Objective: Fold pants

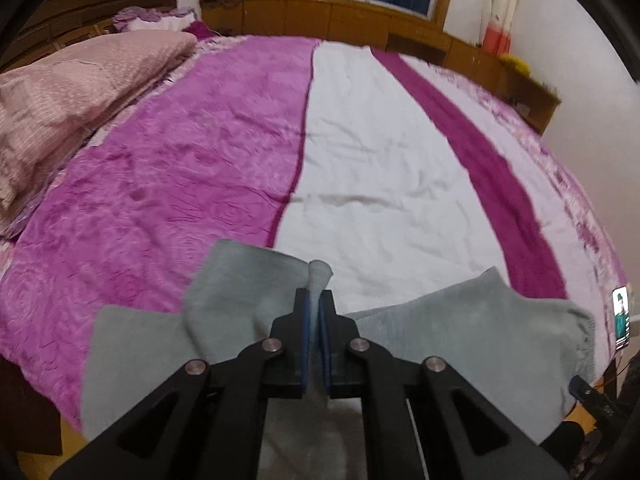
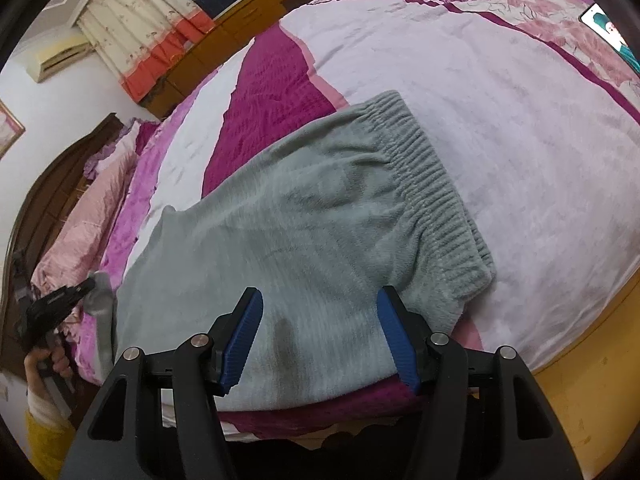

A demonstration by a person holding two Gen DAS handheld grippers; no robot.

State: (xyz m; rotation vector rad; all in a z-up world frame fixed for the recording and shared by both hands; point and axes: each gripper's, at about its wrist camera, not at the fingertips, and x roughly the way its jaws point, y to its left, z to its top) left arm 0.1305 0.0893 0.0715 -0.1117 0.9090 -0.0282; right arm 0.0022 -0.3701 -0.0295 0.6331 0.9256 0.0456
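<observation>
**A:** The left wrist view shows the left gripper (image 1: 316, 312) with its jaws pinched tight on a fold of the grey pants (image 1: 480, 320), with cloth poking out at 12 o'clock. Anything extra from the right?

**B:** Yeah, only there you see the ribbed waistband (image 2: 432, 184) at 2 o'clock and the pants lying near the bed's (image 2: 520, 128) front edge. The right gripper (image 2: 320, 332) has its jaws about halfway open over the cloth, gripping nothing. There's loads of bare blanket beyond. Pillows (image 1: 72, 92) are at 9 o'clock, and there's a phone (image 2: 612, 36) at 2 by the far edge.
</observation>
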